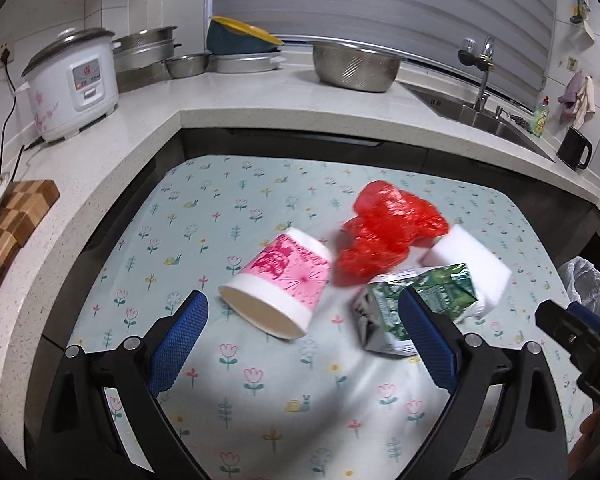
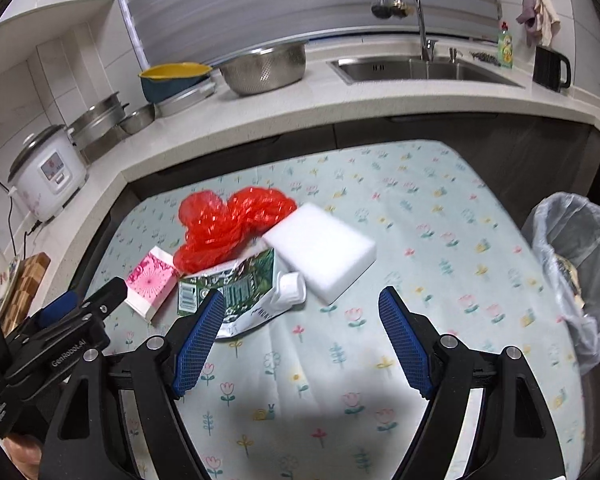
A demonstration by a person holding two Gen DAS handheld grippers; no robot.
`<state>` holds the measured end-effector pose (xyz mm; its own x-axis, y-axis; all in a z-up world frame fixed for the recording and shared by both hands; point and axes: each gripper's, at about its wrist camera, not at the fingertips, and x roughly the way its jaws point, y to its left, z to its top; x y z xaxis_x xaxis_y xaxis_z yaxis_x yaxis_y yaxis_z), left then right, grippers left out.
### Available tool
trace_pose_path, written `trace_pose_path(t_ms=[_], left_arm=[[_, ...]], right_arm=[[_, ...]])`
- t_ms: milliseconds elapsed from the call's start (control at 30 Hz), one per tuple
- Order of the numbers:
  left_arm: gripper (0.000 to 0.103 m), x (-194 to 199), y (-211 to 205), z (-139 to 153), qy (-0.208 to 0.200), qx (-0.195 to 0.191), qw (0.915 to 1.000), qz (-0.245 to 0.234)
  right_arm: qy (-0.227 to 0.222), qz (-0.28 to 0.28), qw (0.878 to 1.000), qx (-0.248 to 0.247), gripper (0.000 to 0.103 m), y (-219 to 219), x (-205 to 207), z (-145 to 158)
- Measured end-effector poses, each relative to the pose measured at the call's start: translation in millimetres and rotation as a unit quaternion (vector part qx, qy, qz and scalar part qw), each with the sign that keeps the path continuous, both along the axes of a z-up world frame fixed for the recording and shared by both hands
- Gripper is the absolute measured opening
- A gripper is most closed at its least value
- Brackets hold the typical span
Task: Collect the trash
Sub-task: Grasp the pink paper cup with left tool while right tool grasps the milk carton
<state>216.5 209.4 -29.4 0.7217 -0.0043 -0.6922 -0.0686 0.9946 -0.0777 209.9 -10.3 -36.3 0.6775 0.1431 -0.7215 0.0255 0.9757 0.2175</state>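
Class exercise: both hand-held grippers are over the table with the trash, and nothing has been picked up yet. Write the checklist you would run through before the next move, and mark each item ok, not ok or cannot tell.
1. Left hand-held gripper open and holding nothing: ok.
2. Right hand-held gripper open and holding nothing: ok.
3. Paper cup reachable: ok; it lies on its side, just ahead of the left fingers.
4. Crushed carton free to lift alone: not ok; the red plastic bag and the white foam block crowd against it.
5. Trash bin lined and open: ok, off the table's right edge.
6. Room left in the bin: cannot tell; only part of the inside shows.
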Motion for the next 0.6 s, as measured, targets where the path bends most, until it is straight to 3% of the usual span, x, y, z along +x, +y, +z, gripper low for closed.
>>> trace_pose_path(t_ms=[400,600], left_arm=[[0.092,32,21,-38,0.024,0.011,0.9996,-0.014],[0.092,48,23,-55,0.042,-0.006,0.9986,-0.033]], right_arm=[[0.047,-0.009,0.998,0.029,0.076,14,37,-47],[0.055,-0.008,0.998,0.037,0.076,19,52,-57]])
